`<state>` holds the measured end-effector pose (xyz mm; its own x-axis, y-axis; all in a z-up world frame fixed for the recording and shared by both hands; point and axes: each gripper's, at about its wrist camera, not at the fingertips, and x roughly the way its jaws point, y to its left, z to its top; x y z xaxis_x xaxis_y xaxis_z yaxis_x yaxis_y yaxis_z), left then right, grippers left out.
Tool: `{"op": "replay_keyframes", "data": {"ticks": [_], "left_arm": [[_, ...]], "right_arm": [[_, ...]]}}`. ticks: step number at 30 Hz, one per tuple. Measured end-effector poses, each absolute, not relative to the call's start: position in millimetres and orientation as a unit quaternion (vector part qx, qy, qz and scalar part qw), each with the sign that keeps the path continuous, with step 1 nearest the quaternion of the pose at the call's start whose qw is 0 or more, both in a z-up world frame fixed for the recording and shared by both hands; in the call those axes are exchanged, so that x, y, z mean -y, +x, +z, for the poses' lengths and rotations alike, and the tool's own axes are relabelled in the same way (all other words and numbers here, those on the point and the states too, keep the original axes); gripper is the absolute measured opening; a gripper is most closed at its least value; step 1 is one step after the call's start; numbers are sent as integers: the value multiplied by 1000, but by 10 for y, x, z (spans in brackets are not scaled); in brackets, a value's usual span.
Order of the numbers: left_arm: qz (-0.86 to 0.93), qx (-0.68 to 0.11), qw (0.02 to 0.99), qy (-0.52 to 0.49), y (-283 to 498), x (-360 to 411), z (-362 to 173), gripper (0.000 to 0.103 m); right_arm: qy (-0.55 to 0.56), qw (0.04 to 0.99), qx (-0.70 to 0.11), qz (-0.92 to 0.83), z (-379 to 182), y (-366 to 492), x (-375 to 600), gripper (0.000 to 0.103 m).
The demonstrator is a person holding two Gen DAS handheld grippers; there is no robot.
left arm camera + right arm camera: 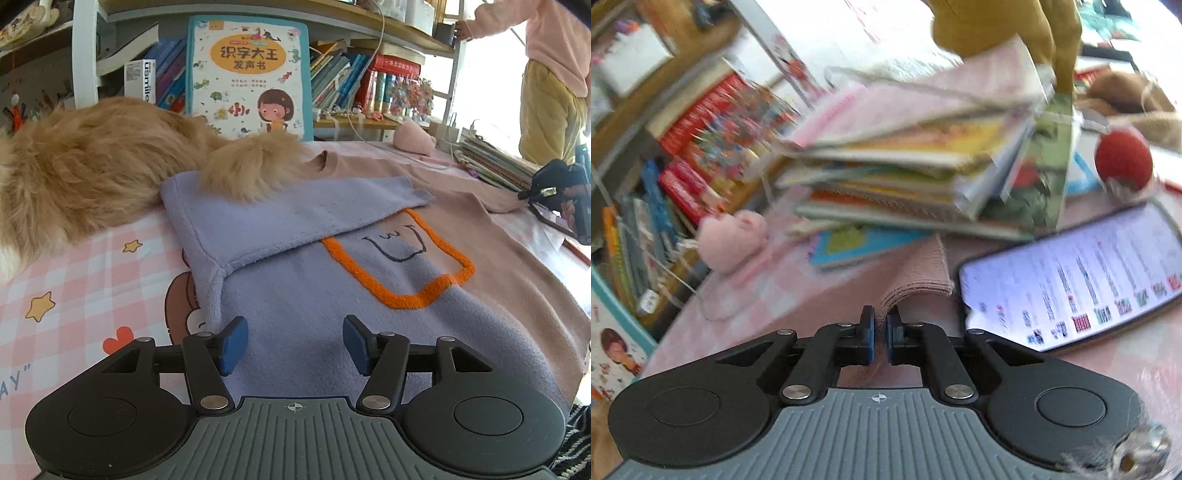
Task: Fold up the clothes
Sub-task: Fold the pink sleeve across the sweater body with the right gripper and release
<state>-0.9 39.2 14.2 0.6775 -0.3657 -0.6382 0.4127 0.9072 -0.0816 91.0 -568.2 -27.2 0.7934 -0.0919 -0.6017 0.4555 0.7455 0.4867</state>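
The sweater [295,295] lay flat on the checked bench [74,295], near a fluffy orange cat [92,166]; its lilac sleeve [295,210] was already folded across the chest, so I'd judge the fold half done, with the pink sleeve and the body left. The left tool [291,343] hung wide and empty over the hem; the right tool [880,325] was pinched tight on the pink cuff [919,284], just beside a lit phone [1071,280]. Only the left view showed the folded sleeve; only the right view showed the grip, the phone and the leaning stack of books [916,166], all blurred.
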Motion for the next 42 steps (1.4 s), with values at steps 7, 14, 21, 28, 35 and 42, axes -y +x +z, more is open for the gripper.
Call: {"op": "replay_keyframes", "data": {"ticks": [7, 14, 21, 28, 35, 42], "left_arm": [[-222, -335, 915, 39, -35, -359, 150, 58], [-224, -321, 919, 44, -124, -354, 189, 58], [-220, -313, 923, 44, -166, -383, 248, 59], [-219, -308, 925, 47, -205, -393, 289, 59], [-221, -314, 922, 48, -182, -390, 273, 59], [-225, -316, 921, 49, -188, -376, 261, 59]], "right_arm": [[266, 939, -211, -61, 430, 798, 5117, 5], [174, 969, -171, 46, 959, 915, 4233, 5], [145, 962, -159, 170, 1153, 1103, 3310, 5], [91, 943, -203, 247, 898, 1316, 2420, 5], [43, 928, -265, 260, 456, 1460, 1907, 6], [20, 897, -319, 306, 126, 1467, 1626, 12]]}}
